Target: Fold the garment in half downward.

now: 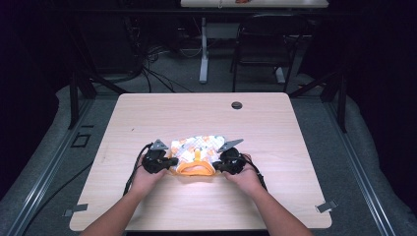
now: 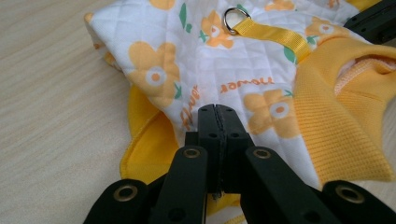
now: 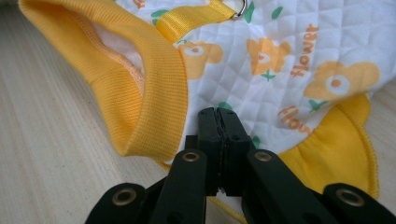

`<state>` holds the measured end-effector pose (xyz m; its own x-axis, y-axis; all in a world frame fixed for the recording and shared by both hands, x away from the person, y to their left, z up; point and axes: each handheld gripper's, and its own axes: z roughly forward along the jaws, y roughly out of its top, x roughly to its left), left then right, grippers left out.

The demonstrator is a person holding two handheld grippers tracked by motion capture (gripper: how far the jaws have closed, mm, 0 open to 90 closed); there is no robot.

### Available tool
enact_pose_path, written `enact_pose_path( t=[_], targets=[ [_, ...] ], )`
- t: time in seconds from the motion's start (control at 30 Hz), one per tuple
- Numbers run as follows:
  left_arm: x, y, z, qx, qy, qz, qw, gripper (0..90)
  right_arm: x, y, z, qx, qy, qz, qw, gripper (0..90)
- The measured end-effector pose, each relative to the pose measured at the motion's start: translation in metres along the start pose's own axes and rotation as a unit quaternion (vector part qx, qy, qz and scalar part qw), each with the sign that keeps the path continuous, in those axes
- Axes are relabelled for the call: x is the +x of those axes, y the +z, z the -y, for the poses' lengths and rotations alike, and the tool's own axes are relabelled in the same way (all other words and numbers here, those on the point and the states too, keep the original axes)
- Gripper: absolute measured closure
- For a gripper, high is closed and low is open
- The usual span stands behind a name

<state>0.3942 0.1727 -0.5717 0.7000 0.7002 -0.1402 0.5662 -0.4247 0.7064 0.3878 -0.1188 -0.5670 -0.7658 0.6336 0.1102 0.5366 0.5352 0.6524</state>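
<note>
Lying flat on the pale wooden desk (image 1: 147,118), near the person's edge of it, is a small quilted white coat with orange flowers and yellow ribbed trim (image 1: 196,147), maybe made for a pet. Its yellow ribbed neck hole (image 1: 195,169) points toward the person, with one hand on each side of it.

The left gripper (image 2: 217,114) has its jaws pressed together on the quilted cloth just above the yellow arm hole (image 2: 149,144), so it is pinching the coat there. The right gripper (image 3: 217,116) does the same on its own side, jaws shut on the white cloth between the neck band (image 3: 140,93) and the other yellow frill (image 3: 336,144). How much cloth sits between each pair of jaws is hard to see, because the tips hide it.

Holding both shoulders at once probably keeps the coat spread out and even, so it will not bunch up or twist if it is lifted, slid or folded. A yellow strap (image 2: 275,35) with a silver metal ring (image 2: 232,19) runs down the middle of the back, and it lies flat between the two grips.
</note>
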Motion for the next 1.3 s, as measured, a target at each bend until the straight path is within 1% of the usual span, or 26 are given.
enact_pose_path(
  t=[0.1, 0.17, 0.23, 0.3, 0.33, 0.4, 0.43, 0.47, 0.53, 0.6, 0.63, 0.67, 0.73, 0.77, 0.87, 0.97, 1.13, 1.23, 1.27, 1.3],
  targets=[
    [-0.002, -0.001, 0.0, -0.003, -0.003, 0.0, 1.0, 89.9, 0.0, 0.0, 0.001, -0.004, 0.002, -0.001, 1.0, 88.0],
    [-0.003, -0.002, -0.001, -0.005, -0.001, 0.001, 1.0, 89.9, 0.0, -0.002, 0.001, -0.003, 0.001, -0.001, 1.0, 87.6],
    [-0.003, -0.005, -0.002, -0.005, 0.003, 0.003, 1.0, 89.9, 0.001, -0.005, 0.001, -0.008, 0.0, -0.003, 1.0, 87.3],
    [-0.005, -0.008, -0.003, -0.009, -0.001, 0.005, 0.9999, 89.9, 0.002, -0.008, 0.0, -0.011, 0.0, -0.003, 0.9999, 87.1],
    [-0.005, -0.009, -0.003, -0.01, 0.004, 0.006, 0.9999, 89.9, 0.002, -0.009, 0.0, -0.013, -0.001, -0.003, 0.9999, 87.1],
    [-0.007, -0.013, -0.005, -0.015, 0.003, 0.008, 0.9999, 89.9, 0.004, -0.013, 0.0, -0.015, -0.001, -0.003, 0.9999, 87.0],
    [-0.007, -0.015, -0.005, -0.015, 0.006, 0.008, 0.9998, 89.9, 0.004, -0.015, 0.0, -0.017, -0.003, -0.003, 0.9998, 87.0],
    [-0.009, -0.018, -0.006, -0.021, 0.005, 0.009, 0.9997, 89.9, 0.005, -0.017, 0.0, -0.017, -0.003, -0.004, 0.9998, 86.9],
    [-0.01, -0.022, -0.006, -0.023, 0.007, 0.01, 0.9997, 89.9, 0.007, -0.021, 0.0, -0.023, -0.007, -0.005, 0.9997, 86.9],
    [-0.01, -0.026, -0.007, -0.025, 0.009, 0.011, 0.9996, 89.9, 0.008, -0.026, 0.0, -0.024, -0.008, -0.005, 0.9997, 86.8],
    [-0.011, -0.028, -0.006, -0.027, 0.003, 0.011, 0.9996, 89.9, 0.009, -0.027, 0.001, -0.025, -0.007, -0.004, 0.9996, 86.7],
    [-0.011, -0.03, -0.006, -0.026, 0.006, 0.009, 0.9996, 89.8, 0.01, -0.032, 0.001, -0.029, -0.007, -0.004, 0.9996, 86.5],
    [-0.012, -0.036, -0.006, -0.029, 0.007, 0.007, 0.9995, 89.9, 0.01, -0.034, 0.001, -0.028, -0.006, -0.003, 0.9996, 86.5],
    [-0.013, -0.038, -0.006, -0.029, 0.004, 0.009, 0.9995, 89.9, 0.01, -0.036, 0.002, -0.032, -0.006, -0.004, 0.9995, 86.4],
    [-0.014, -0.045, -0.005, -0.037, 0.0, 0.01, 0.9993, 89.9, 0.012, -0.043, 0.004, -0.034, -0.007, -0.003, 0.9994, 86.2],
    [-0.018, -0.053, -0.002, -0.04, 0.004, 0.01, 0.9991, 89.8, 0.015, -0.05, 0.006, -0.038, -0.007, -0.003, 0.9992, 86.1],
    [-0.022, -0.064, 0.007, -0.044, 0.011, 0.016, 0.9989, 89.9, 0.022, -0.059, 0.013, -0.042, -0.013, 0.0, 0.999, 85.7],
    [-0.023, -0.07, 0.015, -0.042, 0.02, 0.003, 0.9989, 89.7, 0.026, -0.064, 0.019, -0.043, -0.016, -0.001, 0.9989, 85.6],
    [-0.023, -0.072, 0.017, -0.043, 0.019, 0.003, 0.9989, 89.8, 0.027, -0.065, 0.022, -0.045, -0.013, -0.001, 0.9989, 85.7],
    [-0.023, -0.074, 0.021, -0.045, 0.015, 0.003, 0.9989, 89.7, 0.028, -0.066, 0.023, -0.044, -0.016, -0.001, 0.9989, 85.6]
  ],
)
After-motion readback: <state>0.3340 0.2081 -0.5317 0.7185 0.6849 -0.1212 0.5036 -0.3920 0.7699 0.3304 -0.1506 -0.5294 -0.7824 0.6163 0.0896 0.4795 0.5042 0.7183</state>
